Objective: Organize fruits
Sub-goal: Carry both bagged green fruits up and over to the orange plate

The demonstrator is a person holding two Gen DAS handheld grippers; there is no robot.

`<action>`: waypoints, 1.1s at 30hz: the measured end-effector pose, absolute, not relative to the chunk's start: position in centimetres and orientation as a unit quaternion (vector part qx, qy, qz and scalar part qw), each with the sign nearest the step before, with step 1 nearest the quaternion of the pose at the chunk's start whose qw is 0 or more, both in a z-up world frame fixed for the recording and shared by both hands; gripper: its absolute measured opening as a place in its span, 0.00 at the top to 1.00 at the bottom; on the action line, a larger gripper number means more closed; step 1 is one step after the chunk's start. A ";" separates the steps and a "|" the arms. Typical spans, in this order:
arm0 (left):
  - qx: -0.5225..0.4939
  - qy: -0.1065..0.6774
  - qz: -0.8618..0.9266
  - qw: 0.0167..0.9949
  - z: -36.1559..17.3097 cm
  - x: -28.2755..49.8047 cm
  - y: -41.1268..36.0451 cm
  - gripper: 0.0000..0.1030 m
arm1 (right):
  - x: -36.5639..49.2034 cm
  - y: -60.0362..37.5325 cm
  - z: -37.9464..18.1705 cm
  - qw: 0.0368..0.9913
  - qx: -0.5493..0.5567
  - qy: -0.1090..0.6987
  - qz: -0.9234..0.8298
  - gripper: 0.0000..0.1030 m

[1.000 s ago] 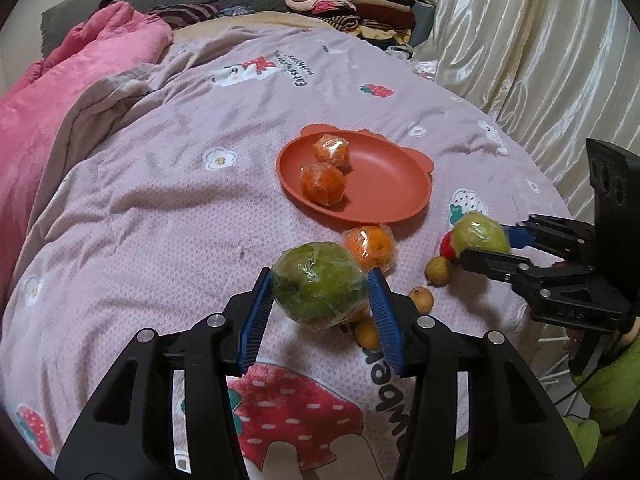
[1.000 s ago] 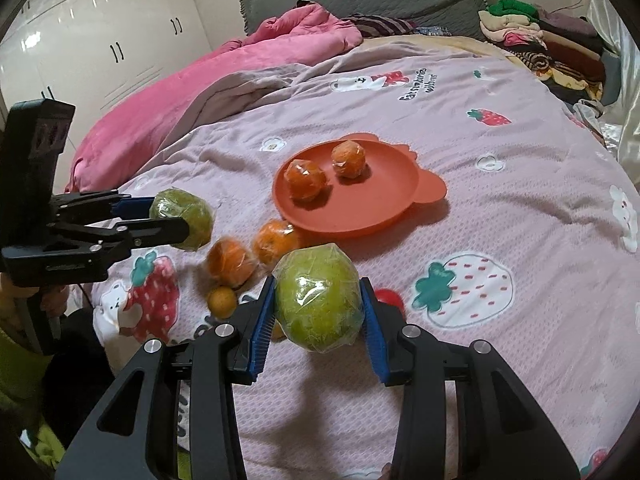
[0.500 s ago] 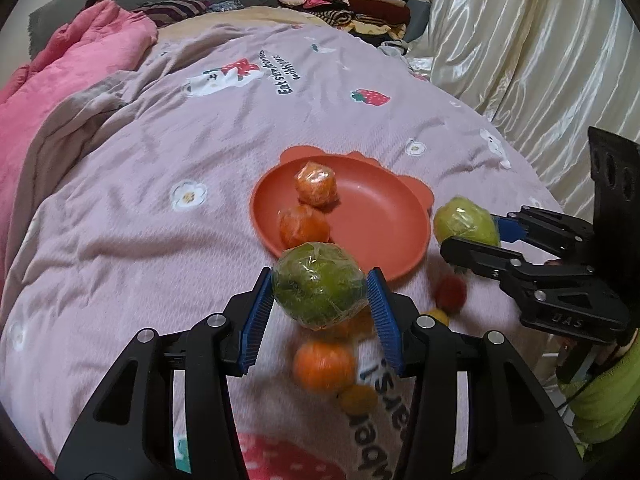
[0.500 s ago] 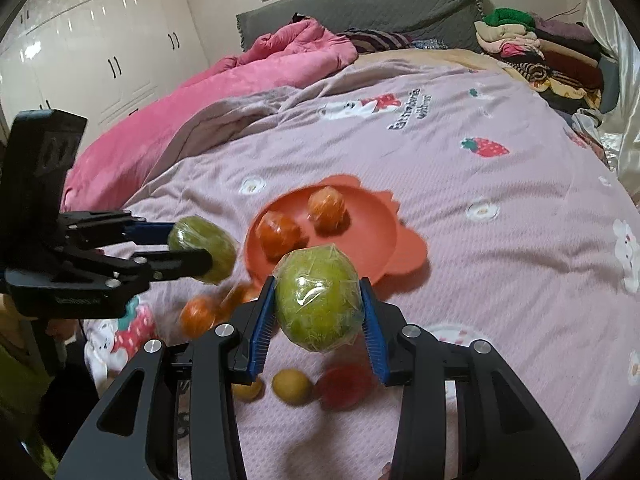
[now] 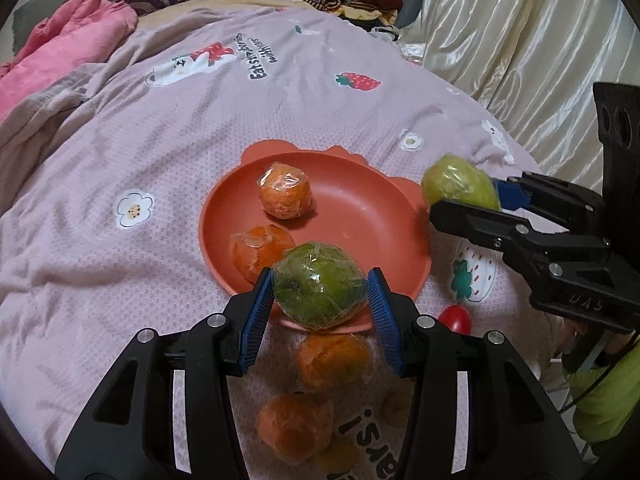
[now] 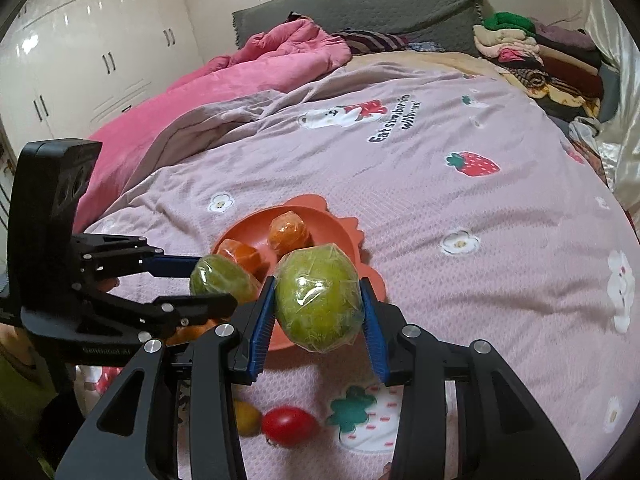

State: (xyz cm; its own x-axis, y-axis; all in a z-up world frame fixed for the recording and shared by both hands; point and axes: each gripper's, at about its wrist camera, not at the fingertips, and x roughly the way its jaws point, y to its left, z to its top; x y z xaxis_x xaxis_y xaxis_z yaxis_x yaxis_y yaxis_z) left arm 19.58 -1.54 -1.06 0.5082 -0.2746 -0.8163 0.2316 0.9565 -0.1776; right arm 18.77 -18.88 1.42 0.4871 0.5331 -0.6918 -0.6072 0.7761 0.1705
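My left gripper is shut on a wrapped green fruit and holds it above the near rim of the orange plate. My right gripper is shut on a second wrapped green fruit, held above the plate's right edge; it shows in the left wrist view too. Two wrapped oranges lie on the plate. Two more oranges, a red tomato and small yellow fruits lie on the bedspread under the grippers.
The plate sits on a pink printed bedspread. A pink duvet is bunched at the far left. Folded clothes are stacked at the far right. A cream curtain hangs on the right. White wardrobes stand on the left.
Both grippers have moved forward and inward with their green fruits, from above the loose fruit to over the plate's near and right edges.
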 end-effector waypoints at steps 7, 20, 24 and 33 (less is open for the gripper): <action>-0.026 0.471 -0.146 0.870 -1.3 19.6 -1.5 0.61 | 19.9 -17.3 0.7 0.851 -0.069 0.392 0.343 0.62; -0.039 0.469 -0.155 0.869 -1.5 19.3 -0.8 0.61 | 21.2 -15.6 -0.3 0.838 -0.104 0.409 0.345 0.62; -0.043 0.468 -0.157 0.869 -1.5 19.2 -0.5 0.61 | 21.3 -15.2 -0.5 0.836 -0.112 0.413 0.344 0.62; -0.048 0.466 -0.157 0.870 -1.3 18.9 0.0 0.61 | 21.4 -14.3 -1.1 0.828 -0.129 0.424 0.344 0.62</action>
